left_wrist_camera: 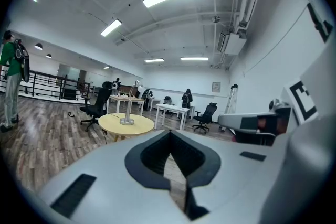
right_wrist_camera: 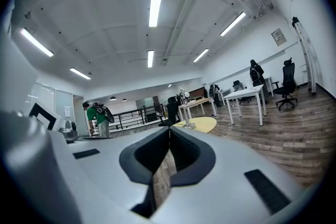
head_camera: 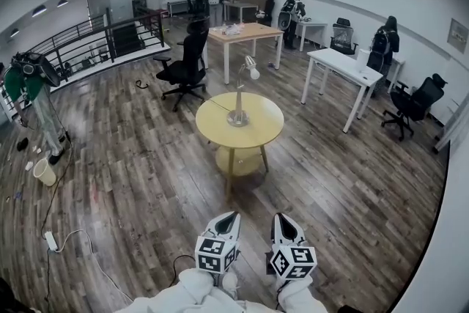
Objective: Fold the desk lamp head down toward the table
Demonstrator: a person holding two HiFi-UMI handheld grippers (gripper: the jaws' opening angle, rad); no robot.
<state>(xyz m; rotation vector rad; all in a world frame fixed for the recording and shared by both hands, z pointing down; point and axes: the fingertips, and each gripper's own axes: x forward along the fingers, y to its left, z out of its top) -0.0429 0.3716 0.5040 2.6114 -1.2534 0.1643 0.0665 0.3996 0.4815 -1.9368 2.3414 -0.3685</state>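
The desk lamp (head_camera: 240, 93) stands upright on the round yellow table (head_camera: 212, 130) at frame centre. Low centre, the left gripper (head_camera: 231, 216) and right gripper (head_camera: 281, 218) are each pressed together, empty. Only the head view shows a pale bucket (head_camera: 44, 172) at left, contents unclear.

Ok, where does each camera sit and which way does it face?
Head view: on the person's head, looking steeply down at the yellow table and lamp; both sleeves, the left gripper and right gripper at the bottom.
Left gripper view: on the left gripper, facing level along its shut jaws toward the table; right gripper at the right edge.
Right gripper view: on the right gripper, facing level along its shut jaws; left gripper at the left edge.
Shared: all three see the table and lamp.
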